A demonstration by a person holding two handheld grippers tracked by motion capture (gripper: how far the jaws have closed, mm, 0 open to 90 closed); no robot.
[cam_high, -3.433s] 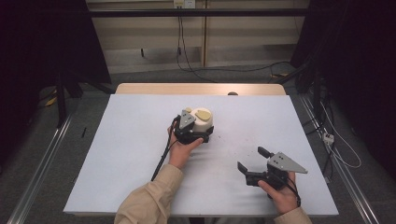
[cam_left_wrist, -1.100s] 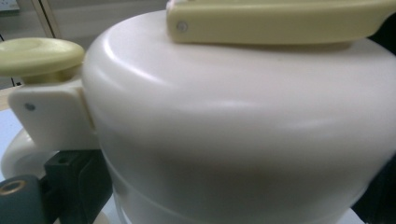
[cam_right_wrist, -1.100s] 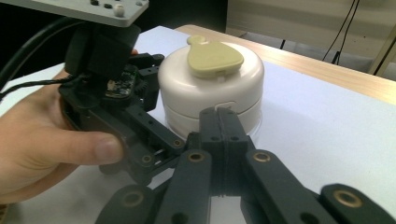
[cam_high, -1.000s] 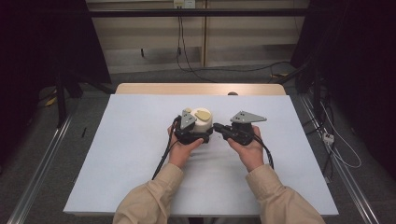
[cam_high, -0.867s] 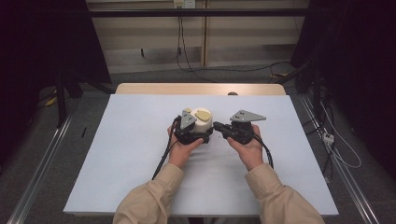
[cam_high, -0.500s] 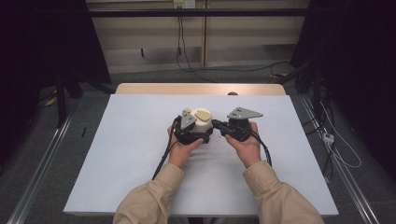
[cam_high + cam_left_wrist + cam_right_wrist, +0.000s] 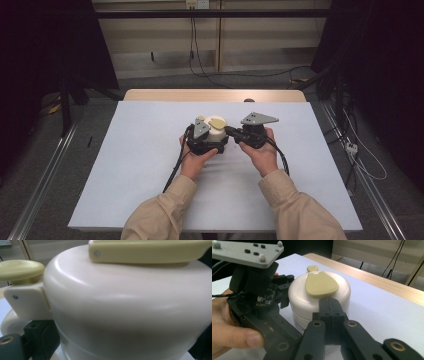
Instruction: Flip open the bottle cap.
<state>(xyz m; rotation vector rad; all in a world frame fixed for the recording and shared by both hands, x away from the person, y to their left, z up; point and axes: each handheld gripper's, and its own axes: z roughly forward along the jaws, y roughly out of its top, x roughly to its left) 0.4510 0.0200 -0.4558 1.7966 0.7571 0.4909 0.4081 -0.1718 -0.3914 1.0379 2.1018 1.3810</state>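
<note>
The left claw (image 7: 214, 141) clamps wide around the cream pot (image 7: 216, 134). The right claw (image 7: 332, 308), fully closed and empty, touches the pot's side. Bare counter (image 7: 135, 165) surrounds them, edges well apart.

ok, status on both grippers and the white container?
Left gripper clamped on cream container. Right gripper shut, tips at its rim beside yellow lid tab. Table around clear.

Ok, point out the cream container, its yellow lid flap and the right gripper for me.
cream container (image 7: 302, 302): right gripper view, on its rounded side wall.
yellow lid flap (image 7: 320, 284): right gripper view, middle of the flap's flat top.
right gripper (image 7: 330, 305): right gripper view, where its shut fingers meet.
</note>
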